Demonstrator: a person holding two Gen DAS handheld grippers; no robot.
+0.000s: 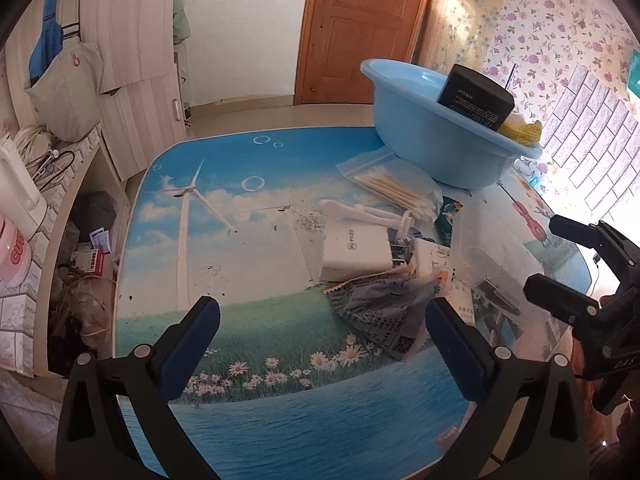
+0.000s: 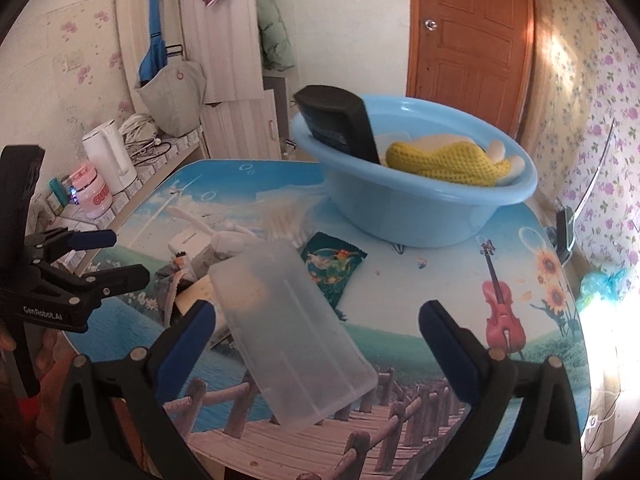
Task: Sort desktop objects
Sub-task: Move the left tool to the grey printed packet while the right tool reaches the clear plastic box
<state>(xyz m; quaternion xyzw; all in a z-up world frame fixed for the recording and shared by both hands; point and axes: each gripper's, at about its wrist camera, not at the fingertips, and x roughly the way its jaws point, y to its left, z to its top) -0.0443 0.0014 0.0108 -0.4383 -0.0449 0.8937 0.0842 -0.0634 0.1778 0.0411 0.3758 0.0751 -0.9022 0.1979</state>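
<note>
A blue basin [image 1: 436, 148] [image 2: 404, 208] stands at the far side of the table and holds a black box [image 1: 476, 98] [image 2: 340, 124] and a yellow knitted item [image 2: 444, 164]. In front of it lie a bag of cotton swabs [image 1: 396, 188], a white charger [image 1: 356, 256], a grey printed wrapper [image 1: 384, 312] and a clear plastic box [image 2: 288, 328] [image 1: 488, 256]. My left gripper [image 1: 320, 332] is open above the table's near edge, the wrapper by its right finger. My right gripper [image 2: 316, 340] is open, with the clear box between its fingers.
The table [image 1: 248, 208] has a printed landscape top. A side counter on the left holds a white kettle [image 2: 108, 160] and a pink jar [image 2: 90, 196]. A green patterned packet [image 2: 332, 268] lies by the basin. A wooden door [image 1: 360, 28] is behind.
</note>
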